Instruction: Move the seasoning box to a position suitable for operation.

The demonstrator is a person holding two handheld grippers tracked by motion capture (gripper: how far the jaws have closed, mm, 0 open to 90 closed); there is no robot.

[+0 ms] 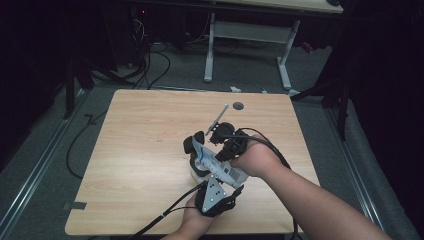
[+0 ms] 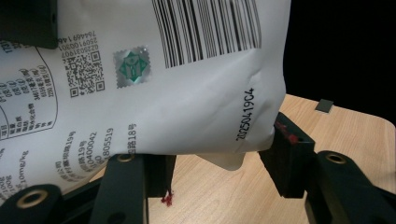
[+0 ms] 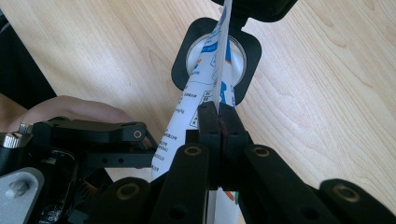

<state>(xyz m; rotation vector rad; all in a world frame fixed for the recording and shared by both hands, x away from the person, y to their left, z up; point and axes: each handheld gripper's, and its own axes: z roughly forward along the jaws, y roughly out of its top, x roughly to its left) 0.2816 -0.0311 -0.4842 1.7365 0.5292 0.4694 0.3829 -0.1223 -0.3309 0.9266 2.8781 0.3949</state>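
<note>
A white printed pouch (image 1: 216, 165) is held near the middle of the wooden table (image 1: 140, 150), above a white cup in a black holder (image 3: 215, 58). Its edge is pinched by the fully closed right gripper (image 3: 218, 119), and its body is clamped by the left gripper (image 2: 219, 158).

On the white pouch (image 2: 196, 93) in the left gripper view, a black barcode is printed along the top edge. Below it, a green seal sticker and a QR code are seen. The number "20250419C4" is stamped sideways near the right fold. The remaining small print cannot be read.
</note>
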